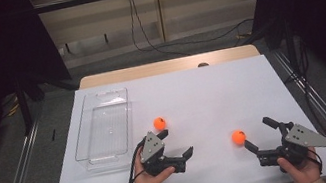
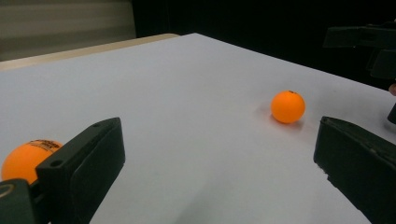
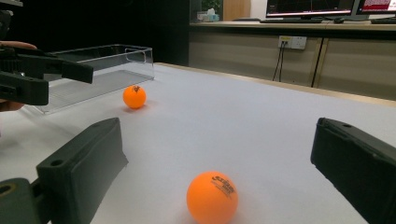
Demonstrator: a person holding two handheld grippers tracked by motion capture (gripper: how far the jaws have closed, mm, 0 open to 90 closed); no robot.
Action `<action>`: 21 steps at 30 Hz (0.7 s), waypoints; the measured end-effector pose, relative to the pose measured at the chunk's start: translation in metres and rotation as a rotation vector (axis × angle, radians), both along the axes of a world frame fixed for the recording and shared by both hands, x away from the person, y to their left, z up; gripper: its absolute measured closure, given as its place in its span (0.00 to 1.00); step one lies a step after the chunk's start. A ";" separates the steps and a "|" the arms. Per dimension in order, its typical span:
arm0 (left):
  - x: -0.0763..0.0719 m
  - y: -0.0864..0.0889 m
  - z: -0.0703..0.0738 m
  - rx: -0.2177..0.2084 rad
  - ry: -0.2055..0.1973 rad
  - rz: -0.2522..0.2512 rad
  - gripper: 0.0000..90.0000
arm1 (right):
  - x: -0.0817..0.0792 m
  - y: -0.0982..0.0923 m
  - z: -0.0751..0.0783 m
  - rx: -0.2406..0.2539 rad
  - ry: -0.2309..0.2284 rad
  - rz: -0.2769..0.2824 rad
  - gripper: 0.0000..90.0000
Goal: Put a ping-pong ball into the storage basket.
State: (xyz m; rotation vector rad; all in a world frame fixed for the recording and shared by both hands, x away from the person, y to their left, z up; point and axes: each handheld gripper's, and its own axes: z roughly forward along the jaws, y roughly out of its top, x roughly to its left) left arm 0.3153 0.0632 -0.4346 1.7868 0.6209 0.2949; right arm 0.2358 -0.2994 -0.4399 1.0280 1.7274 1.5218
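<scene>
Your right gripper [image 1: 255,133] sits wide open on the white table [image 1: 201,90], jaws spread and holding nothing, with one orange ball [image 1: 238,137] lying on the table right at the mouth of those jaws, just off the nearer jaw tip. Your left gripper [image 1: 178,143] is released too, jaws apart and empty, and the second orange ball [image 1: 159,123] rests just beyond its outer jaw, close beside it. That second ball lies near the clear plastic tray [image 1: 102,125] at the table's left.
</scene>
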 end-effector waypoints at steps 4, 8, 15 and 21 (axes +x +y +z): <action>0.000 -0.003 -0.001 0.004 0.006 -0.005 0.02 | 0.000 0.000 0.000 0.001 0.000 0.000 0.02; 0.001 -0.005 -0.002 0.004 0.007 -0.013 0.02 | 0.000 0.000 0.000 0.001 0.000 0.001 0.02; 0.003 -0.011 -0.002 0.009 0.016 -0.022 0.02 | 0.000 0.000 0.000 0.001 0.001 0.001 0.02; 0.004 -0.016 -0.003 0.027 0.020 -0.039 0.02 | 0.000 0.000 0.000 0.004 0.003 -0.001 0.02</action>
